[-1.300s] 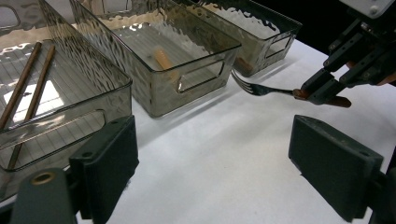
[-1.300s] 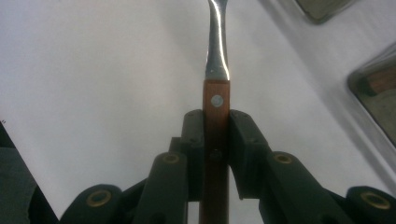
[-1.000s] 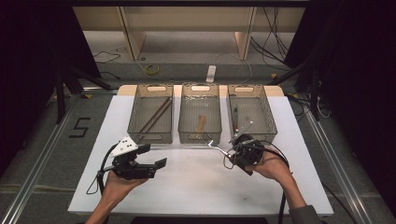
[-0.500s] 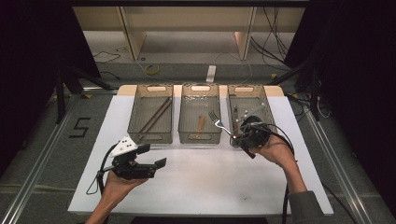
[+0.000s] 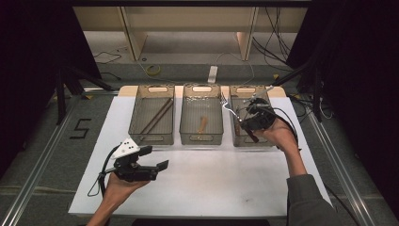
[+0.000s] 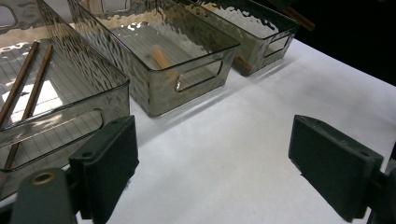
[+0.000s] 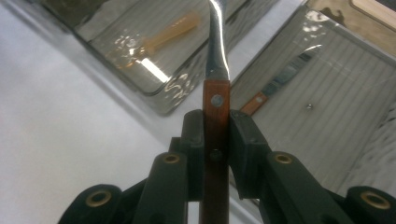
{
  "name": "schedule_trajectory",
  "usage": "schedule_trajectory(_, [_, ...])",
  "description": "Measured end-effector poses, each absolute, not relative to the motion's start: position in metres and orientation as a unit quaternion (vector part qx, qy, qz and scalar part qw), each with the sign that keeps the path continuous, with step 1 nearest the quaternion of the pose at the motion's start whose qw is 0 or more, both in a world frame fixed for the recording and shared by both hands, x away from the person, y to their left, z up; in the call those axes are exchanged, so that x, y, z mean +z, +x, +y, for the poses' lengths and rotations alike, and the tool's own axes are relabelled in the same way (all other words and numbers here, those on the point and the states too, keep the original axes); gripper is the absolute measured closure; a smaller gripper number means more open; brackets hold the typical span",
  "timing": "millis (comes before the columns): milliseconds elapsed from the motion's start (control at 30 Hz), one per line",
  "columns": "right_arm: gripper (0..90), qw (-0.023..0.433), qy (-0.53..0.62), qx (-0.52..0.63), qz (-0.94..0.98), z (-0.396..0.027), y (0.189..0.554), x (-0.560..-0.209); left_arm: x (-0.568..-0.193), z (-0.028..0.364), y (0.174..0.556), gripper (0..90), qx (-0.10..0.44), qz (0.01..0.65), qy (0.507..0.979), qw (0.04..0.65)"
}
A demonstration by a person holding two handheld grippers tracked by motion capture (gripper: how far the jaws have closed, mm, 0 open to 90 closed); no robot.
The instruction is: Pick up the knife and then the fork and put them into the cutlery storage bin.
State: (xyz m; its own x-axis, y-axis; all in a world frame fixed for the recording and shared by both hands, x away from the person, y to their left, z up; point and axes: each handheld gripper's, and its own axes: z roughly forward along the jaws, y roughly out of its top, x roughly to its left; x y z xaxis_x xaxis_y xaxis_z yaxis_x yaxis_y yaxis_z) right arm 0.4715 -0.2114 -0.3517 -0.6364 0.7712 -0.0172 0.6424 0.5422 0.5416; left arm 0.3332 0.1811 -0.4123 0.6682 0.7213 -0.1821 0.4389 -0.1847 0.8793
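Right gripper view: right claw (image 7: 215,140) clenched on a fork (image 7: 216,107) by its reddish-brown wooden handle w/ two metal rivets; shiny steel neck curves up out the top edge, tines cut off. High view gives the rest: the tines point left, fork held in the air over the inner front part of the right bin (image 5: 242,140), near the gap to the middle bin (image 5: 201,139).

Right gripper view also shows a knife (image 7: 275,86) w/ a similar wooden handle lying on the right bin's ribbed floor. A pale wooden utensil (image 5: 202,124) lies in the middle bin. Left gripper view shows two chopsticks (image 6: 24,91) in the left bin (image 6: 70,122) up close.

Left claw (image 6: 212,163) released, pads wide apart, nothing between, above bare white tabletop (image 5: 211,179) just in front of the bins. Bins stand side by side, narrow gaps; broad open tabletop on the person's side.
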Motion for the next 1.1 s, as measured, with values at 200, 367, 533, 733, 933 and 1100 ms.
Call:
schedule_trajectory(200, [77.4, 0.13, 0.432, 0.248, 0.857, -0.218, 0.487, -0.353, -0.412, 0.182, 0.333, 15.1, 0.138, 0.383, 0.757, 0.511])
schedule_trajectory(367, [77.3, 0.13, 0.446, 0.247, 0.851, -0.223, 0.495, -0.355, -0.412, 0.182, 0.333, 15.0, 0.137, 0.385, 0.755, 0.512])
schedule_trajectory(533, [77.3, 0.129, 0.467, 0.253, 0.837, -0.229, 0.504, -0.358, -0.412, 0.182, 0.333, 15.0, 0.137, 0.385, 0.756, 0.512])
schedule_trajectory(733, [77.3, 0.131, 0.489, 0.25, 0.826, -0.233, 0.512, -0.362, -0.412, 0.182, 0.333, 15.0, 0.137, 0.385, 0.756, 0.511])
schedule_trajectory(933, [77.3, 0.13, 0.509, 0.245, 0.815, -0.238, 0.521, -0.367, -0.412, 0.182, 0.333, 15.0, 0.138, 0.384, 0.756, 0.512])
schedule_trajectory(1100, [77.3, 0.13, 0.522, 0.238, 0.809, -0.242, 0.526, -0.372, -0.412, 0.182, 0.333, 15.0, 0.137, 0.384, 0.757, 0.511])
